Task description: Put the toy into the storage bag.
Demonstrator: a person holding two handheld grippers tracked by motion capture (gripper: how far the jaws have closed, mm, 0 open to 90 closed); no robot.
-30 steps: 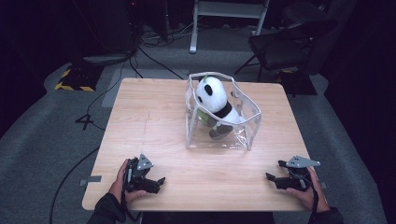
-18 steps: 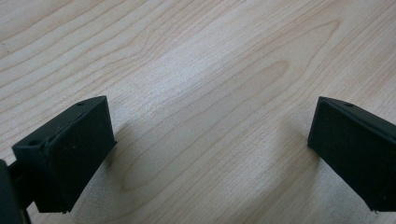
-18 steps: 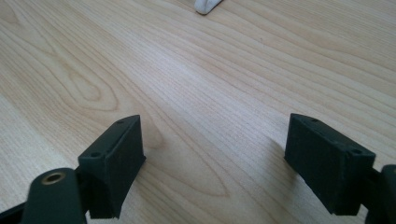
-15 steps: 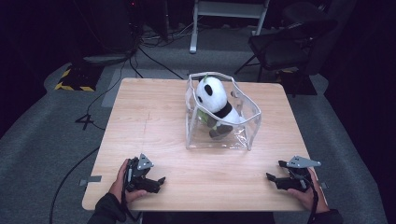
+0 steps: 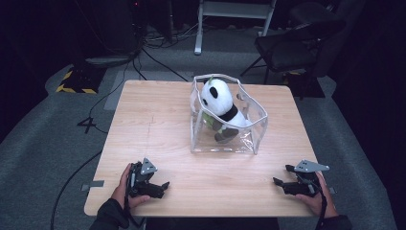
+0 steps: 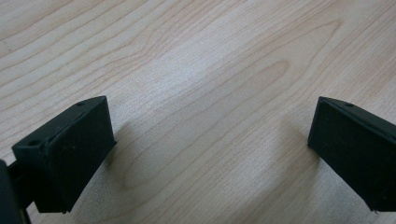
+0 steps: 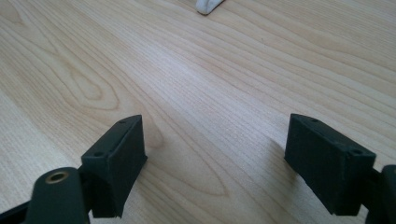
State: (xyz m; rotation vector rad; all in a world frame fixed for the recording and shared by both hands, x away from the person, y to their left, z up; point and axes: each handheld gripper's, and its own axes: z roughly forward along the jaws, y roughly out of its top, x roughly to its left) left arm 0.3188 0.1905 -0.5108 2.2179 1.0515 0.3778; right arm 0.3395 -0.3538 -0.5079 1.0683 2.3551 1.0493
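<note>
A black-and-white plush panda (image 5: 218, 108) sits inside a clear plastic bag (image 5: 257, 136) with a white rim, at the middle-right of the wooden table (image 5: 158, 120). My left gripper (image 5: 163, 188) rests near the front left edge, held in a hand, its jaws wide apart over bare wood (image 6: 205, 116). My right gripper (image 5: 280, 176) lies near the front right edge, also open, with nothing between its jaws (image 7: 212, 144). Both grippers are well short of the bag.
A white corner of the bag (image 7: 208, 5) peeks in at the top of the right gripper view. Beyond the table stand a dark chair (image 5: 292, 43) and a white frame (image 5: 230, 14). Cables (image 5: 143, 52) run over the grey floor.
</note>
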